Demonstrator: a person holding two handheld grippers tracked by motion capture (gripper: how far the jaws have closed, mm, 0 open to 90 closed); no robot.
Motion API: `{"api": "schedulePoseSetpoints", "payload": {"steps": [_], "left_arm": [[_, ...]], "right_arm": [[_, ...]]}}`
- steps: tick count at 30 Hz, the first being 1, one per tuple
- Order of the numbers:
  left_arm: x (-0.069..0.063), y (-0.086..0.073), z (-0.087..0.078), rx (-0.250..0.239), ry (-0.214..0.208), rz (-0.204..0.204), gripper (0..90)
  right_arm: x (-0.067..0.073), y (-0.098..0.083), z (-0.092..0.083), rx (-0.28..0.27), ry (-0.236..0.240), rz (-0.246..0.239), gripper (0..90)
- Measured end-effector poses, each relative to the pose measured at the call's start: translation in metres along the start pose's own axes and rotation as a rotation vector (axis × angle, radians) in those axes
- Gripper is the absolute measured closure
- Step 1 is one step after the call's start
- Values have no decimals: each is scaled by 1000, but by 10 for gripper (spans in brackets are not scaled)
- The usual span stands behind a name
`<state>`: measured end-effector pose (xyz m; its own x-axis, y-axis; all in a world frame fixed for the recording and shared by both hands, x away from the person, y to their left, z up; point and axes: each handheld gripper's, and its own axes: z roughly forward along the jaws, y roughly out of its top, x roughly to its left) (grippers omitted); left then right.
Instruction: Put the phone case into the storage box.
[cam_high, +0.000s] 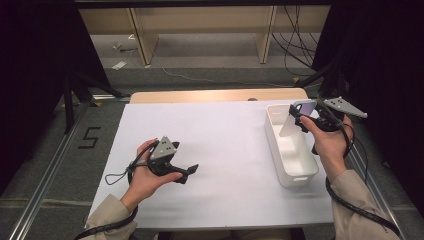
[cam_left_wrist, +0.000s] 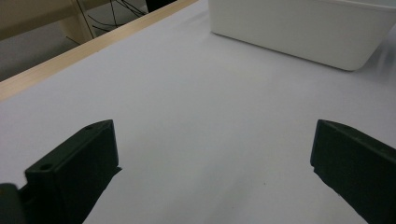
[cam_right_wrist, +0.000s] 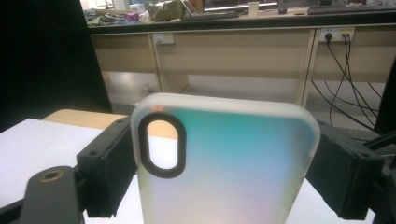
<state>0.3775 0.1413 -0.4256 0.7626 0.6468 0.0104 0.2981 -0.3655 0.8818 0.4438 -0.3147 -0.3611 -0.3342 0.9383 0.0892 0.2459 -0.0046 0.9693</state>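
The phone case (cam_right_wrist: 224, 163) looks like frosted, translucent plastic with a soft matt sheen; the bin (cam_high: 290, 150) at the desk's right edge is smooth white plastic; the desk (cam_high: 220, 145) has a matt white sheet over pale wood; the tongs' pads (cam_left_wrist: 74, 172) are matt black

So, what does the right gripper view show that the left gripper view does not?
The right gripper view shows the phone case, frosted with an oval camera cutout, pressed between the right gripper jaws, with wooden shelving and cables behind. The left gripper view shows the left gripper jaws wide apart with nothing between them, and the outer wall of the white bin. Both show the white table cover and the table's wooden edge.
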Motion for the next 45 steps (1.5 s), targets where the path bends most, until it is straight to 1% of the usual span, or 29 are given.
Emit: {"api": "schedulePoseSetpoints", "payload": {"steps": [13,19,45], "left_arm": [[0,0,0,0,-2,0,4],[0,0,1,0,-4,0,5],[0,0,1,0,-5,0,5]], "right_arm": [[1,-1,7,15,1,-13,177],[1,0,9,17,3,-10,177],[0,3,16,17,-6,-18,177]]}}
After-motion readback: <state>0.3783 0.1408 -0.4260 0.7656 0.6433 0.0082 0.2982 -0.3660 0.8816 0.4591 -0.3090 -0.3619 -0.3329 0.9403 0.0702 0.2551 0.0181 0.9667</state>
